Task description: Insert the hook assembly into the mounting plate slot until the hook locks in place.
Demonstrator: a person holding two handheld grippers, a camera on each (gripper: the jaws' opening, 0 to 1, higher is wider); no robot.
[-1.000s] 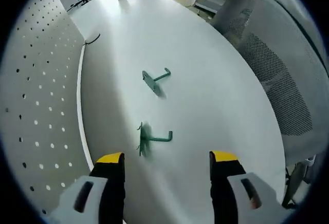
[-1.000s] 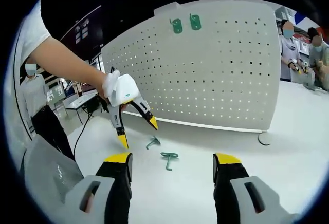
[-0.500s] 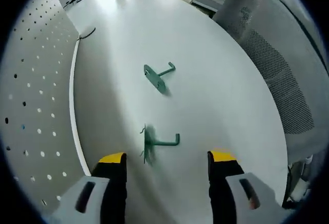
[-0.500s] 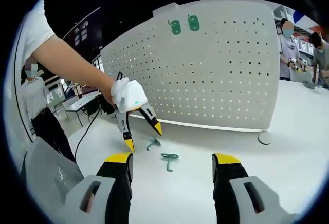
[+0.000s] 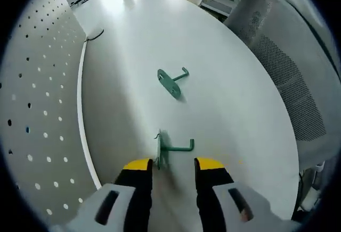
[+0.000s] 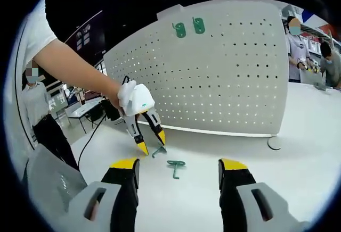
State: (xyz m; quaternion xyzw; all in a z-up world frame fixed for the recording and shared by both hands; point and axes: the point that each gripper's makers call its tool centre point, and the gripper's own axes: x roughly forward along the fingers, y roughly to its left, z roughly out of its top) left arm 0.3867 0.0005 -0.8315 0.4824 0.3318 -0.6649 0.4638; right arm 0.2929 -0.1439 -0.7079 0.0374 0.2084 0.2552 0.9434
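Observation:
A green hook (image 5: 171,147) with a flat base plate lies on the white table (image 5: 229,109), just past my left gripper (image 5: 174,164). The jaws are narrowed to either side of it but still apart. In the right gripper view, the left gripper (image 6: 152,142) points down with its yellow tips straddling that hook (image 6: 158,150). A second green hook (image 5: 171,83) lies farther out, seen also as the hook (image 6: 175,164) ahead of my right gripper (image 6: 178,166), which is open and holds nothing. The white pegboard (image 6: 224,77) stands upright with two green hook plates (image 6: 189,27) mounted near its top.
A mesh office chair (image 5: 287,67) stands at the table's edge. A black cable (image 5: 96,34) lies by the pegboard's foot. A small round disc (image 6: 275,143) rests on the table near the board. People stand in the background at far right (image 6: 298,35) and far left (image 6: 37,109).
My left gripper has come down over the nearer hook and its jaws have narrowed around it. The right gripper has stayed still and open.

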